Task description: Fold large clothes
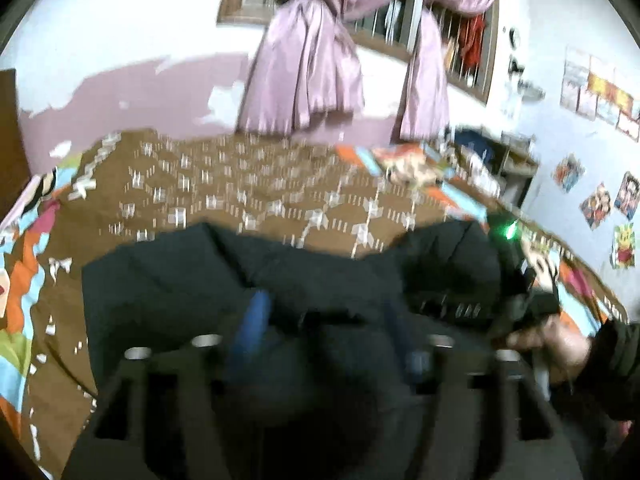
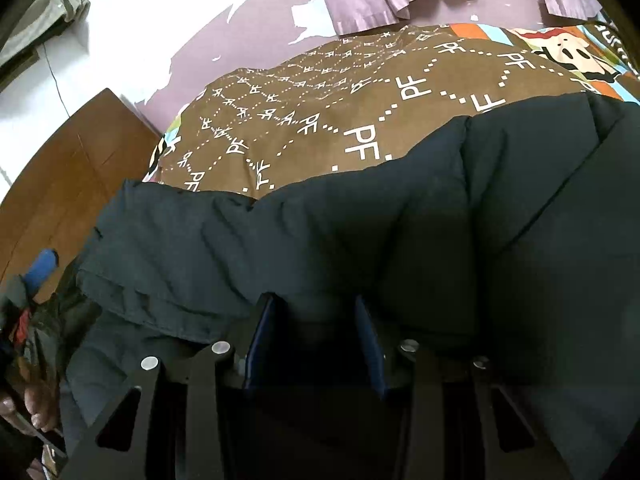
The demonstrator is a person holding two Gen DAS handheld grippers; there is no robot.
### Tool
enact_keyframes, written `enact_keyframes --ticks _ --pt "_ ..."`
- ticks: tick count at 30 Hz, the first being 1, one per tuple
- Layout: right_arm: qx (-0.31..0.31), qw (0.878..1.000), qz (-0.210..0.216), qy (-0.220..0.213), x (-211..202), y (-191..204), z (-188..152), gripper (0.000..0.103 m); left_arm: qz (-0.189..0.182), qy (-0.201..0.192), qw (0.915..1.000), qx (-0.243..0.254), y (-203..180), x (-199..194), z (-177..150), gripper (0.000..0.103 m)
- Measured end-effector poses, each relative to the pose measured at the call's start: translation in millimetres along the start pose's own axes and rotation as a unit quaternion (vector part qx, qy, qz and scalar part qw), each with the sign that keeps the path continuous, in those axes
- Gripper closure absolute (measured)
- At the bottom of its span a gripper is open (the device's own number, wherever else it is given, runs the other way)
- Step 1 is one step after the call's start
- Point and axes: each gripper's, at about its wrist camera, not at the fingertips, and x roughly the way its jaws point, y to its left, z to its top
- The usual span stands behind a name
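Note:
A dark padded jacket point(image 2: 400, 220) lies spread across a brown patterned bedspread point(image 2: 320, 112). In the right wrist view my right gripper point(image 2: 314, 306) is pressed down into the jacket's near part. A thick fold of it bulges between the blue pads point(image 2: 260, 340), which grip it. The left wrist view is blurred. There my left gripper point(image 1: 325, 306) hovers over the jacket point(image 1: 180, 280) with its blue fingers point(image 1: 252, 320) well apart and nothing pinched between them. My right gripper point(image 1: 520, 280), with a green light, and the hand holding it show at the right of that view.
The bed's colourful cartoon sheet point(image 1: 24, 280) shows around the brown cover. Lilac curtains point(image 1: 304, 68) hang at the barred window behind the bed. A wooden panel point(image 2: 72, 176) stands left of the bed. Shelves point(image 1: 500, 168) and posters line the right wall.

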Motion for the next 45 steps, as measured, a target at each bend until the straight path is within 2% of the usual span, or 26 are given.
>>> enact_keyframes --ticks 2,5,6,7,8,9,10,13,18,23,27,30,33,35,38,41,45 --pt "-0.004 1.000 -0.010 -0.003 -2 3 -1 0.066 0.005 0.010 0.9997 -0.021 -1 15 6 0.043" --pt "-0.009 0.999 -0.034 -0.011 -9 6 -1 0.069 0.045 0.083 0.9945 -0.046 4 60 11 0.043" --pt "-0.003 0.999 -0.045 -0.018 -14 6 0 0.073 0.065 0.111 0.9905 -0.047 7 75 9 0.043" --pt "0.006 0.998 -0.059 -0.025 -19 3 1 0.083 0.090 0.138 0.9852 -0.048 14 83 5 0.044" --pt "0.014 0.997 -0.071 -0.032 -23 0 2 0.089 0.105 0.178 0.9769 -0.055 20 98 -1 0.043" --pt "0.021 0.995 -0.085 -0.041 -29 -6 3 0.097 0.103 0.192 0.9739 -0.063 25 104 -5 0.043" --pt "0.021 0.994 -0.094 -0.044 -30 -11 4 0.103 0.098 0.191 0.9738 -0.075 30 106 -7 0.043" --pt "0.027 0.995 -0.092 -0.017 -13 -19 5 0.103 0.095 0.202 0.9722 -0.071 32 111 -9 0.041" --pt "0.012 0.994 -0.106 0.021 9 -20 8 0.103 0.127 0.211 0.9684 -0.037 26 129 -13 0.040" --pt "0.017 0.995 -0.098 0.020 12 -24 9 0.103 0.149 0.217 0.9646 -0.014 24 141 -23 0.037" --pt "0.033 0.997 -0.063 -0.017 -4 -27 -1 0.103 0.154 0.197 0.9683 -0.003 20 135 -29 0.037" --pt "0.040 0.997 -0.031 -0.058 -19 -29 -10 0.099 0.129 0.152 0.9799 -0.018 24 117 -33 0.038" --pt "0.031 0.996 -0.046 -0.069 -22 -23 -11 0.098 0.116 0.119 0.9856 -0.031 24 104 -34 0.038" --pt "0.020 0.996 -0.072 -0.049 -14 -17 -9 0.098 0.121 0.114 0.9856 -0.029 21 103 -33 0.038" --pt "0.015 0.996 -0.089 -0.024 -5 -15 -6 0.098 0.138 0.131 0.9815 -0.018 16 111 -29 0.037" --pt "0.025 0.997 -0.075 -0.019 -6 -20 -8 0.098 0.148 0.174 0.9737 -0.006 13 125 -28 0.037" --pt "0.036 0.997 -0.059 -0.022 -10 -24 -10 0.098 0.144 0.178 0.9735 -0.008 14 125 -33 0.037"
